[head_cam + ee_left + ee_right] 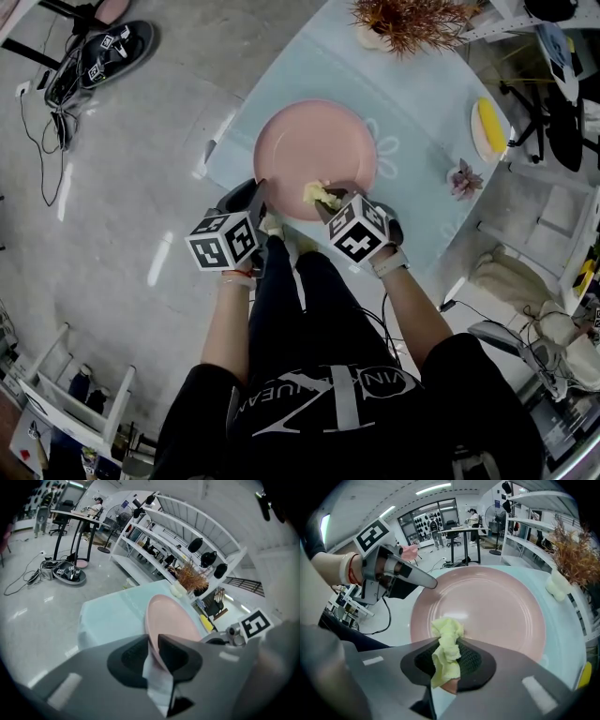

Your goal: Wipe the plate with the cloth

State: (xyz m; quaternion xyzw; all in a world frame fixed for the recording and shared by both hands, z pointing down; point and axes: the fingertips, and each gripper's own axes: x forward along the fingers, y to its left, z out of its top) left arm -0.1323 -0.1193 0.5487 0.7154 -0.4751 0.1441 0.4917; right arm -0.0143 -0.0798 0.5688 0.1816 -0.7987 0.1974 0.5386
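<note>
A round pink plate (pixel 316 155) lies partly over the near edge of a pale blue table (pixel 422 112). My left gripper (pixel 259 192) is shut on the plate's rim at its near left; in the left gripper view the plate (pixel 171 618) stands edge-on between the jaws of the left gripper (pixel 153 649). My right gripper (pixel 330 204) is shut on a crumpled yellow cloth (pixel 321 195) that rests on the plate's near part. In the right gripper view the cloth (pixel 446 648) bulges out of the right gripper (pixel 447 656) over the plate (pixel 487 606).
A dried plant in a white pot (pixel 405 21) stands at the table's far end. A small plate with a yellow object (pixel 489 127) and a small succulent (pixel 463 178) sit at the right side. Cables and a marked device (pixel 103 52) lie on the floor, far left.
</note>
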